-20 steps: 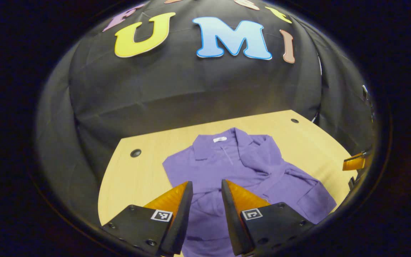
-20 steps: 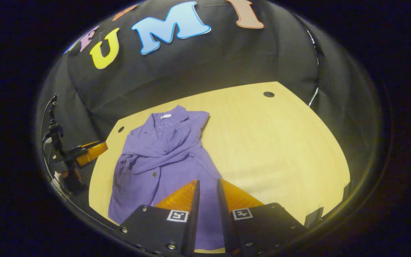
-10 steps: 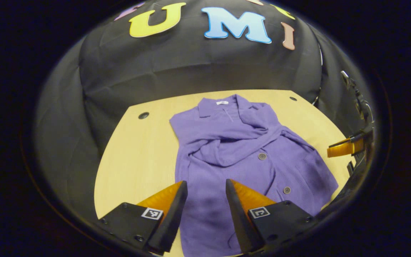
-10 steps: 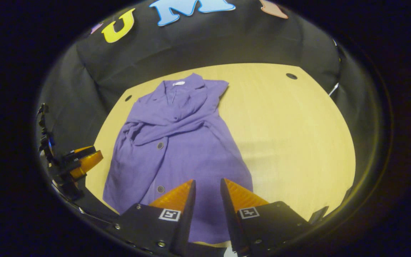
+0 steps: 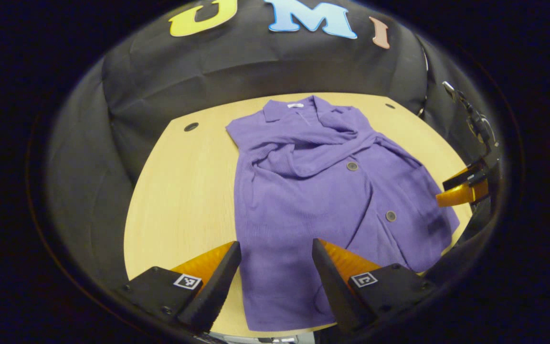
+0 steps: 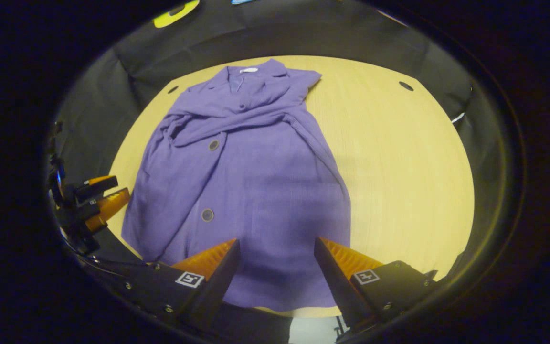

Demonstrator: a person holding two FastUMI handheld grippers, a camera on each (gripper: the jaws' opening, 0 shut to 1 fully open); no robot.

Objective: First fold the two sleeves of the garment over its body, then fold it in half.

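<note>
Both claws have pulled back toward the near edge and spread wider over the past second: my left claw [image 5: 275,272] and right claw [image 6: 275,270] each hang wide and empty above the purple garment [image 5: 322,191], whose hem sits at 6 o'clock and collar at 12 on the wooden surface [image 5: 184,191]. Its two sleeves [image 6: 237,124] lie crossed over the chest, so I judge the sleeve step done and the fold in half next.
</note>
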